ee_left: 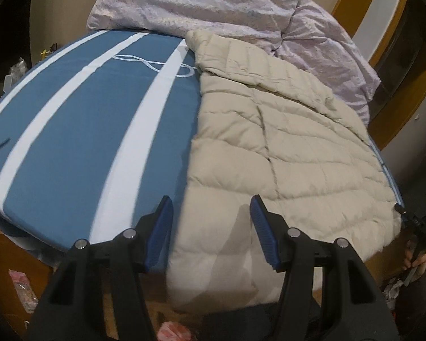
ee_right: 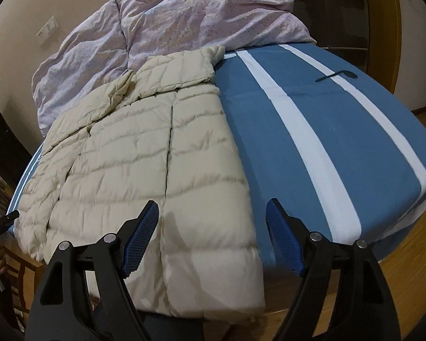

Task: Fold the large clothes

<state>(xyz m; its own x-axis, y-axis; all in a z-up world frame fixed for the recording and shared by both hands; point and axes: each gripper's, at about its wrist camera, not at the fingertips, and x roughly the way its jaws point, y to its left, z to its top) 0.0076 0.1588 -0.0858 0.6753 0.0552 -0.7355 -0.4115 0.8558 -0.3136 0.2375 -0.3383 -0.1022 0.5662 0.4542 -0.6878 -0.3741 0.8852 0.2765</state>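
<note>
A large beige quilted puffer jacket (ee_left: pixel 284 153) lies flat on a bed with a blue sheet with white stripes (ee_left: pixel 71 130). Its hem hangs over the near edge of the bed. It also shows in the right wrist view (ee_right: pixel 144 159), with a dark seam down its middle. My left gripper (ee_left: pixel 211 221) is open and empty, just above the jacket's hem near its left edge. My right gripper (ee_right: pixel 213 227) is open and empty, above the hem near the jacket's right edge. The blue sheet (ee_right: pixel 340 130) fills the right half of the right wrist view.
A crumpled lilac duvet (ee_left: pixel 213 2) is piled at the head of the bed, also in the right wrist view (ee_right: pixel 170 20). A white cord (ee_left: pixel 156 65) lies on the sheet. A dark thin object (ee_right: pixel 338 75) lies on the stripes. Wooden floor (ee_right: pixel 406 261) and clutter (ee_left: pixel 22 289) lie below.
</note>
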